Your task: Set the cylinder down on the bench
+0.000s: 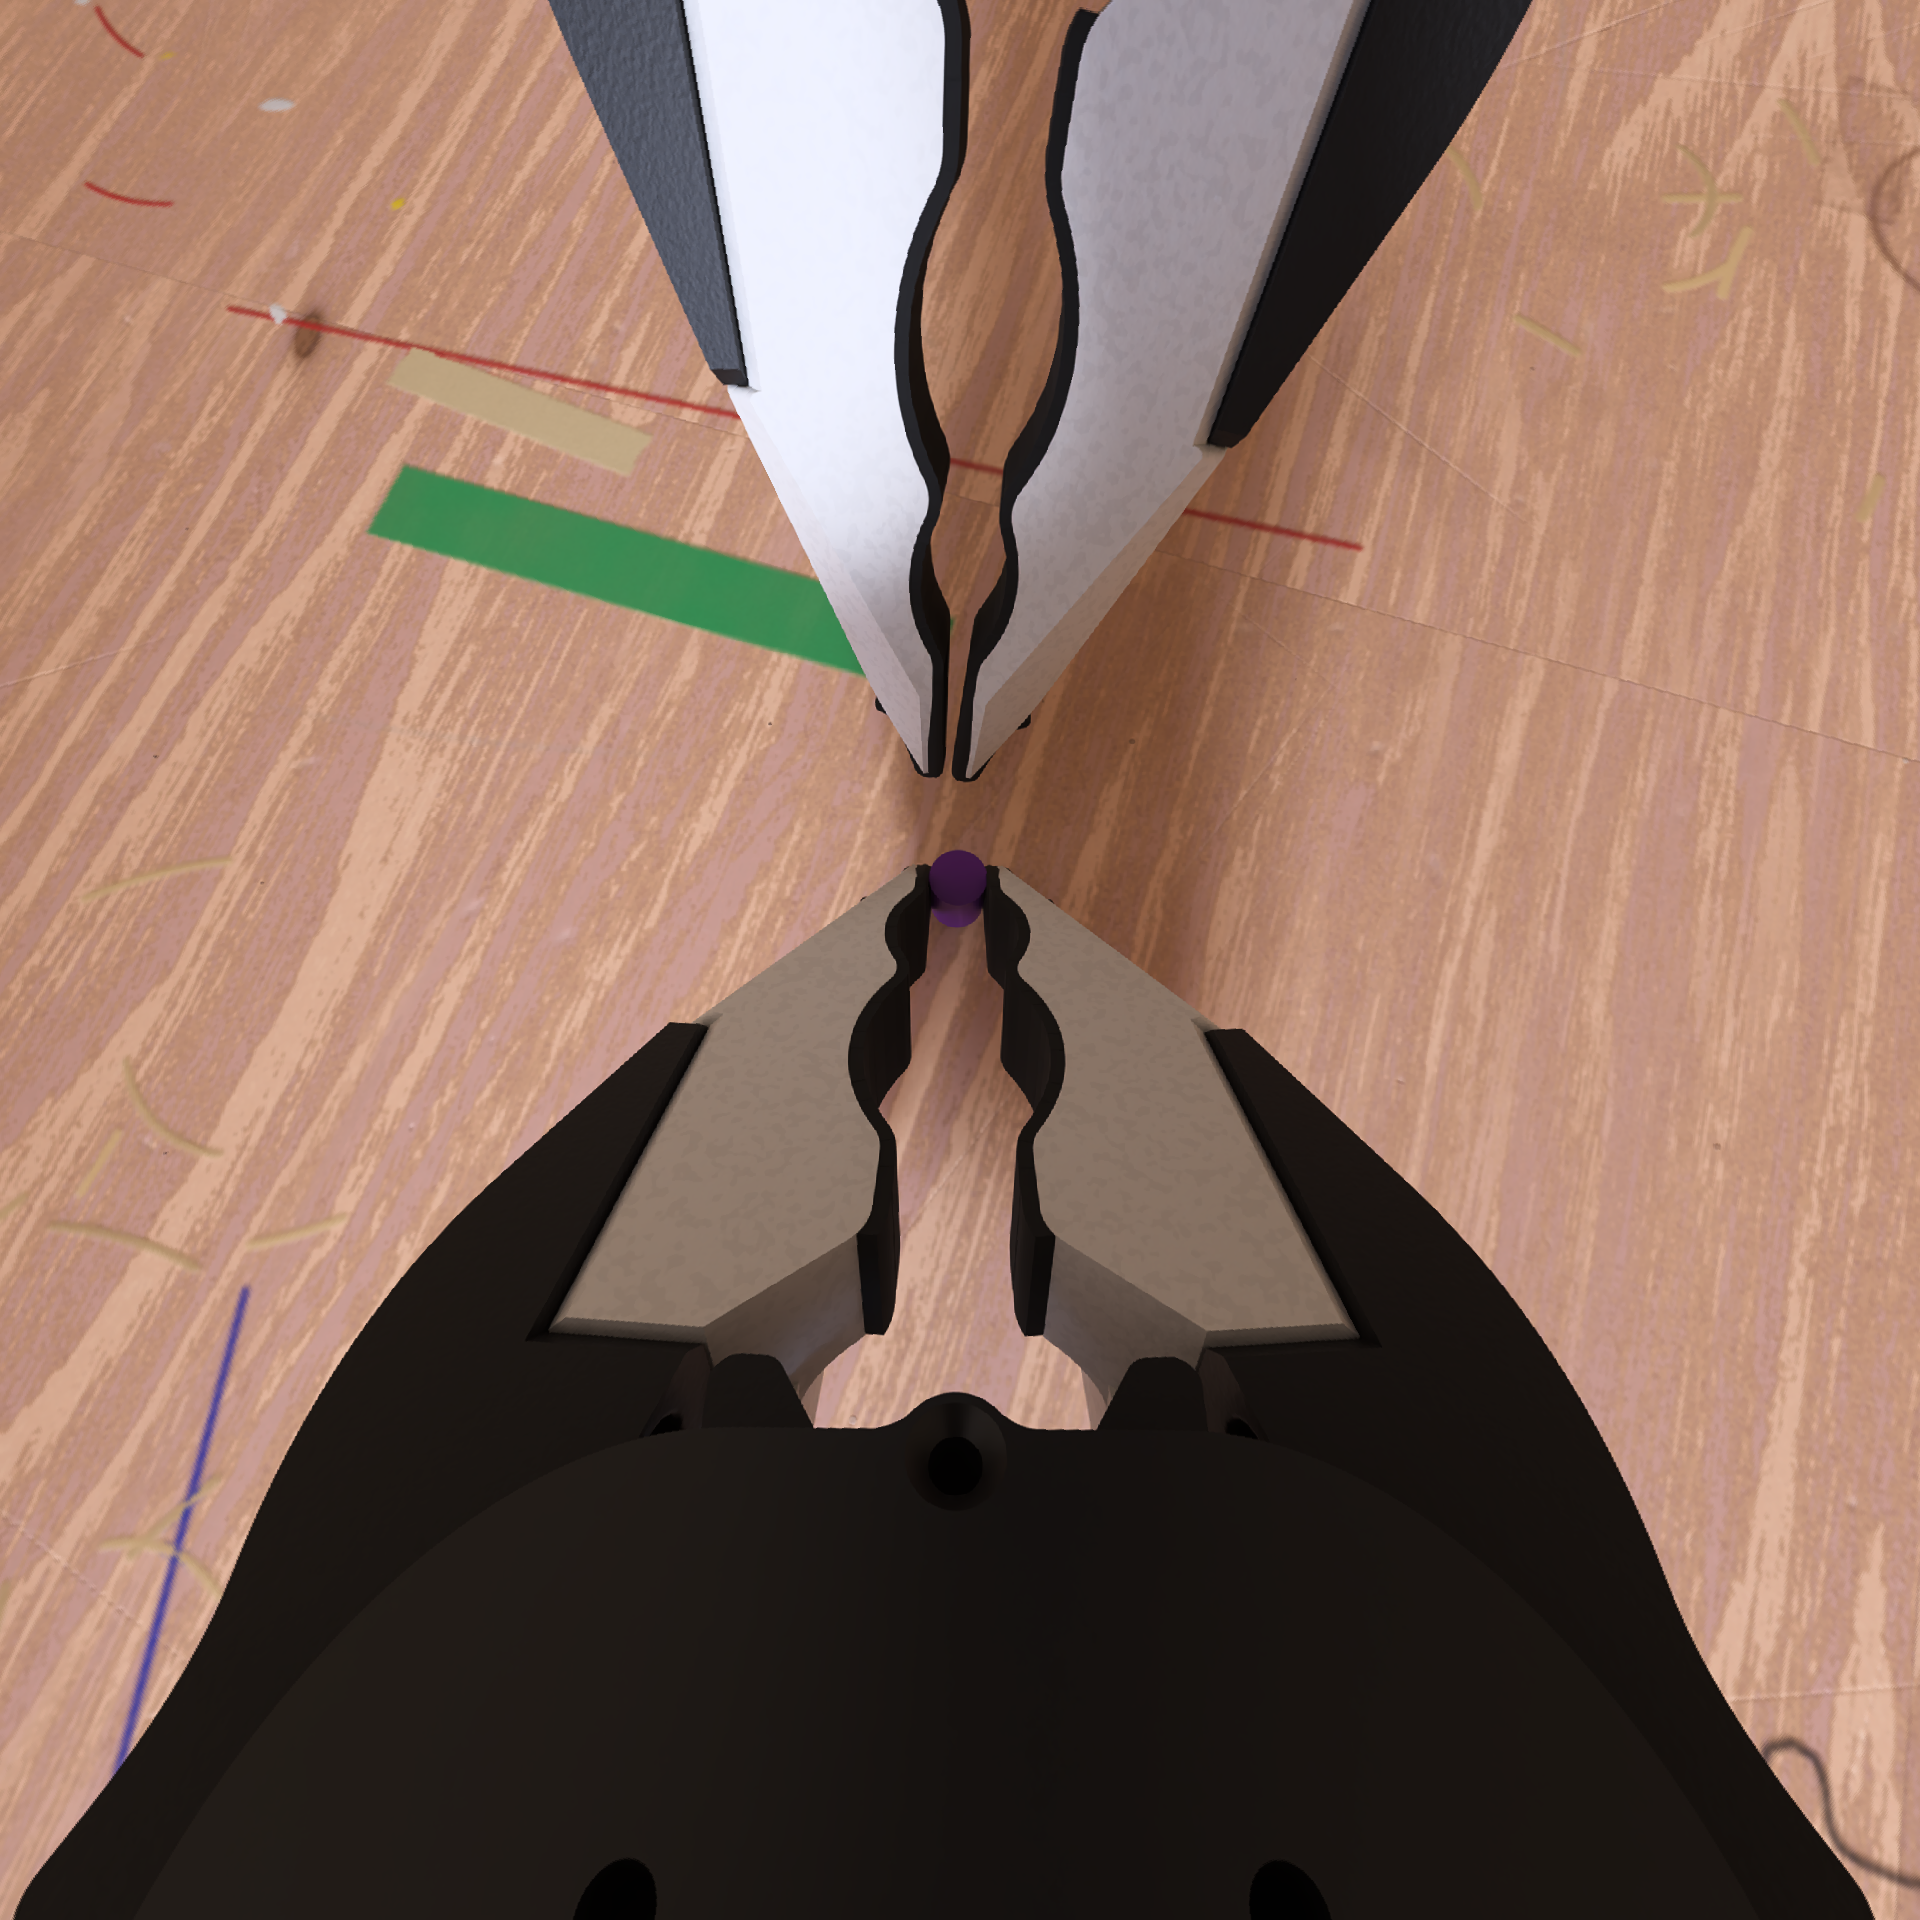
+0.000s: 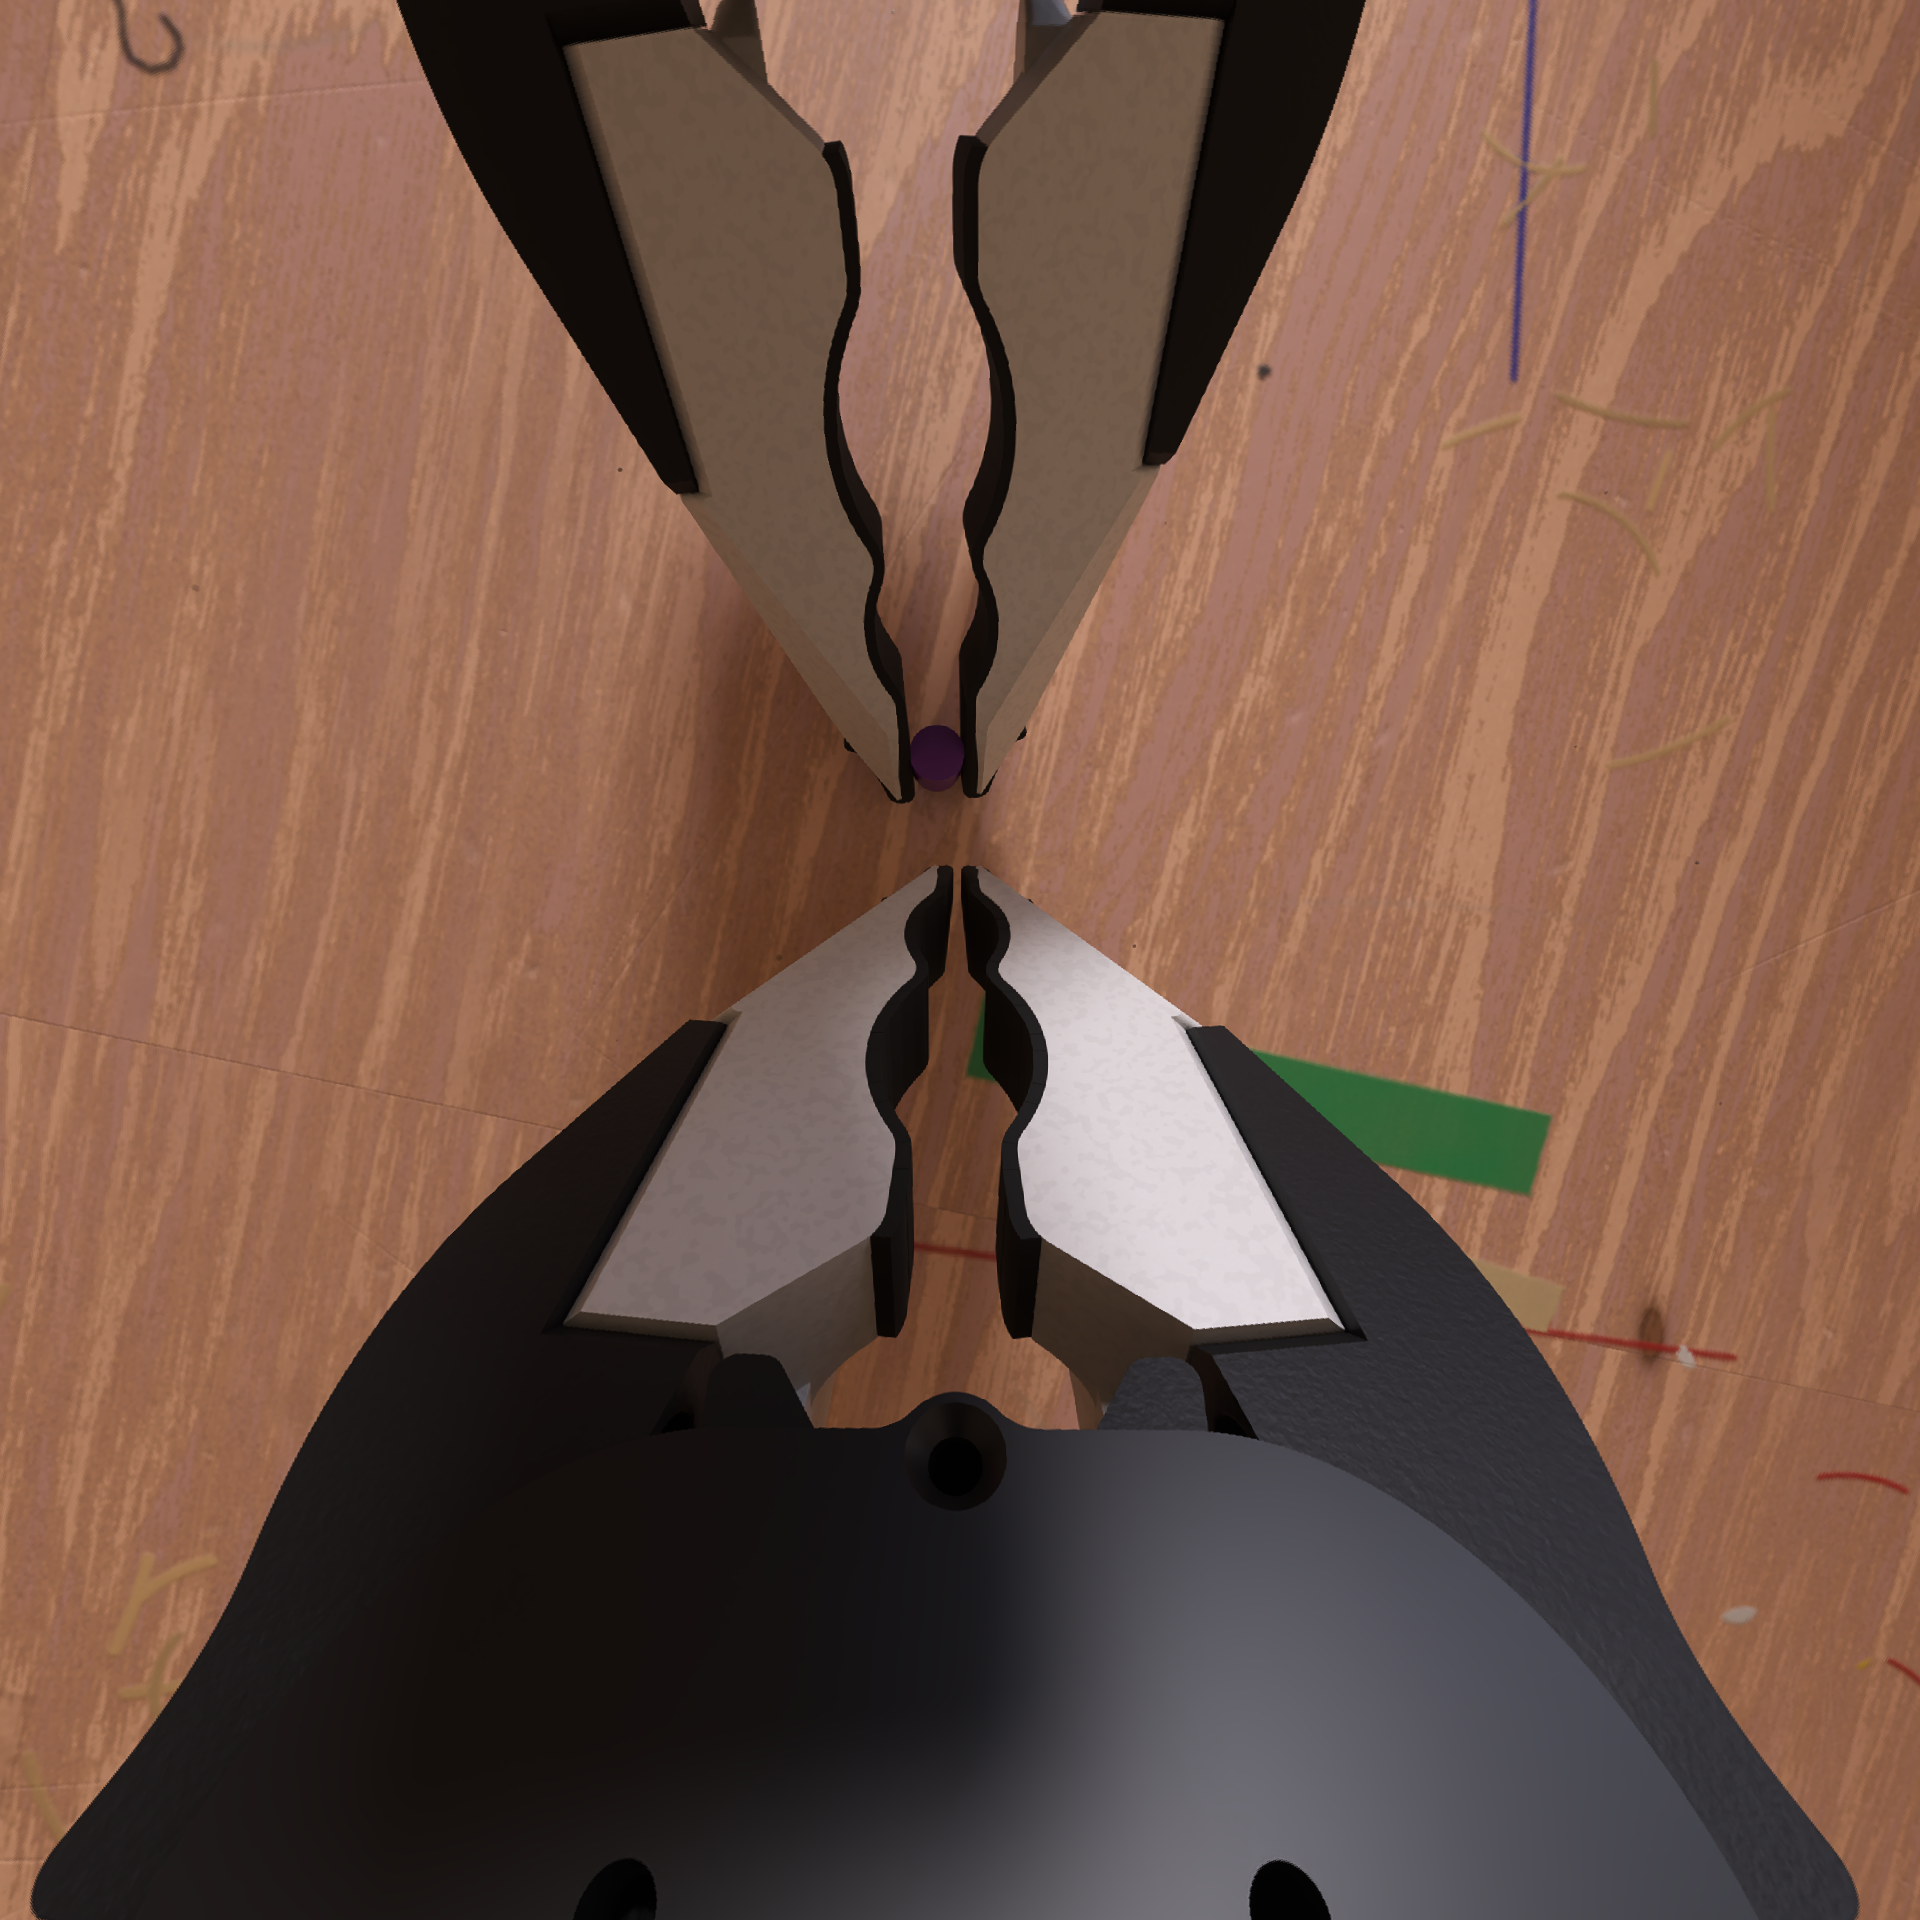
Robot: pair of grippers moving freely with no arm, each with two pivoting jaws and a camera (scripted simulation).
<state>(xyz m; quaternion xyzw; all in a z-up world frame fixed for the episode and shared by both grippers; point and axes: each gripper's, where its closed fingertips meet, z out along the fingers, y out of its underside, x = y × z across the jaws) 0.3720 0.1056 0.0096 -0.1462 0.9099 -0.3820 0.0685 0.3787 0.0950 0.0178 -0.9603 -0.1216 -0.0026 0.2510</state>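
Pinching the small purple cylinder at frame centre, my left claw faces my right claw, tips together, over the scuffed wooden tabletop.

A small purple cylinder is pinched between the tips of the left claw, above the wooden table. Directly opposite, tip facing tip, the right claw is seen with its fingers nearly together and nothing between them. A green strip and a tan strip are laid flat on the table.
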